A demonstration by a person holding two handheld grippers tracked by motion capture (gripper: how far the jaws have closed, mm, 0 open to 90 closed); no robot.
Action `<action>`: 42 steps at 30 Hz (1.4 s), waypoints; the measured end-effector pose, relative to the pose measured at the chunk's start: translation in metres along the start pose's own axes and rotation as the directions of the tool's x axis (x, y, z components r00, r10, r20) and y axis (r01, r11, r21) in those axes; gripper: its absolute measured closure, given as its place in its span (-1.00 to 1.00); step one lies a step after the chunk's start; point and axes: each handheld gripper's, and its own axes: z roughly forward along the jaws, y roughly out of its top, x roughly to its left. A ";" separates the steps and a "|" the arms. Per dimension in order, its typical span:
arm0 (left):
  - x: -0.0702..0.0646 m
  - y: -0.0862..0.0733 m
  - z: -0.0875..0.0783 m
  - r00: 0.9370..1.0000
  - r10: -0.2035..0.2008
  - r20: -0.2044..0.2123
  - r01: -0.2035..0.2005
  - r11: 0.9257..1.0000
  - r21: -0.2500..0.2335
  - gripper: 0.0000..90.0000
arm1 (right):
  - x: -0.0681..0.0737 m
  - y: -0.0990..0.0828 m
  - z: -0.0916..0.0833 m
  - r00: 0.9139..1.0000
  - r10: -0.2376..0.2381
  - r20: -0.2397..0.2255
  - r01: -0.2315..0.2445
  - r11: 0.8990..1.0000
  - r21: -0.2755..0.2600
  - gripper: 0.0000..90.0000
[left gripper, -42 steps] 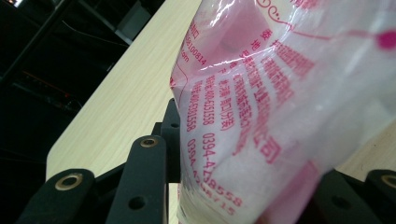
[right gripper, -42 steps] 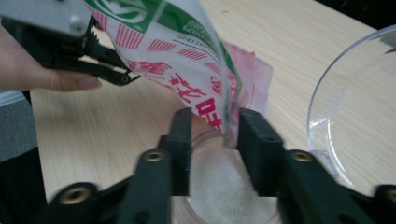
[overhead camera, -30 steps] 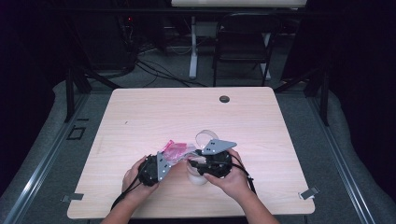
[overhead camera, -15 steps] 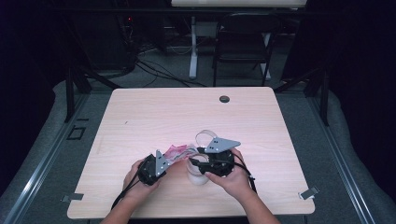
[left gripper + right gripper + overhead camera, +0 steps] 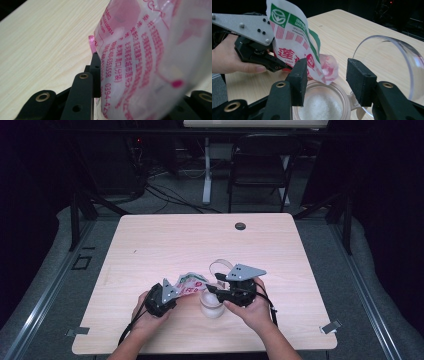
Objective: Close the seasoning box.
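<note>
While the left gripper (image 5: 176, 292) clamps the pink-printed packet (image 5: 191, 284), its corner hangs over the mouth of the glass jar (image 5: 211, 304), which sits at 6 o'clock on the table (image 5: 150, 245). The right gripper (image 5: 325, 75) has just been opening; its 2 jaws stand apart above the jar, grasping nothing. White grains (image 5: 322, 106) already cover the jar's bottom, so pouring looks underway; the hinged lid (image 5: 387, 67) remains open at 3 o'clock.

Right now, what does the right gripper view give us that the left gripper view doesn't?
Right gripper view alone: the open glass jar holding white grains, its hinged lid tipped back, and the right tongs standing open above it. Left gripper view alone: the pink print close up, against one pad of the left tongs. Both: the printed packet and the wooden table.
</note>
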 end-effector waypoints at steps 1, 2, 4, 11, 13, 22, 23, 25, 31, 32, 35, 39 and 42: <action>0.001 -0.001 0.000 1.000 -0.012 0.008 0.012 1.000 -0.001 0.58 | -0.001 0.000 0.000 1.000 0.003 0.004 -0.003 1.000 0.000 0.15; 0.002 -0.001 0.001 1.000 -0.026 0.014 0.026 1.000 -0.004 0.58 | -0.001 0.000 0.000 1.000 0.006 0.005 -0.006 1.000 0.000 0.15; 0.004 -0.002 0.001 0.999 -0.046 0.023 0.046 0.999 -0.005 0.59 | -0.001 0.000 -0.001 1.000 0.006 0.007 -0.006 1.000 0.003 0.14; 0.021 -0.009 0.003 0.976 -0.199 0.091 0.202 0.979 -0.024 0.62 | -0.003 -0.001 -0.001 1.000 0.011 0.018 -0.011 1.000 -0.002 0.14; 0.025 -0.011 0.003 0.966 -0.237 0.104 0.242 0.970 -0.030 0.63 | -0.004 -0.001 -0.001 1.000 0.013 0.019 -0.013 1.000 -0.001 0.14; 0.038 -0.016 -0.001 0.942 -0.316 0.116 0.324 0.944 -0.058 0.70 | -0.005 -0.002 -0.001 1.000 0.014 0.025 -0.014 1.000 0.001 0.13; 0.040 -0.016 -0.002 0.939 -0.323 0.118 0.332 0.941 -0.062 0.70 | -0.005 -0.002 -0.001 1.000 0.014 0.024 -0.014 1.000 0.000 0.13; 0.042 -0.017 -0.004 0.938 -0.328 0.115 0.338 0.938 -0.072 0.71 | -0.005 -0.002 -0.001 1.000 0.014 0.026 -0.014 1.000 -0.001 0.13; 0.052 -0.021 -0.013 0.925 -0.372 0.077 0.378 0.919 -0.109 0.71 | -0.005 -0.002 -0.002 0.999 0.013 0.029 -0.012 1.000 -0.005 0.13; 0.054 -0.022 -0.015 0.922 -0.381 0.067 0.386 0.916 -0.112 0.71 | -0.005 -0.002 -0.002 1.000 0.013 0.029 -0.013 1.000 -0.006 0.13; 0.060 -0.026 -0.019 0.917 -0.398 0.025 0.398 0.910 -0.118 0.71 | -0.005 -0.001 -0.002 0.999 0.014 0.029 -0.014 1.000 -0.007 0.13; 0.071 -0.033 -0.025 0.898 -0.438 -0.031 0.431 0.893 -0.131 0.71 | -0.005 -0.001 -0.002 0.999 0.017 0.030 -0.016 1.000 -0.009 0.13; 0.079 -0.039 -0.029 0.882 -0.467 -0.063 0.456 0.880 -0.134 0.71 | -0.005 -0.001 -0.001 1.000 0.014 0.028 -0.014 1.000 -0.007 0.13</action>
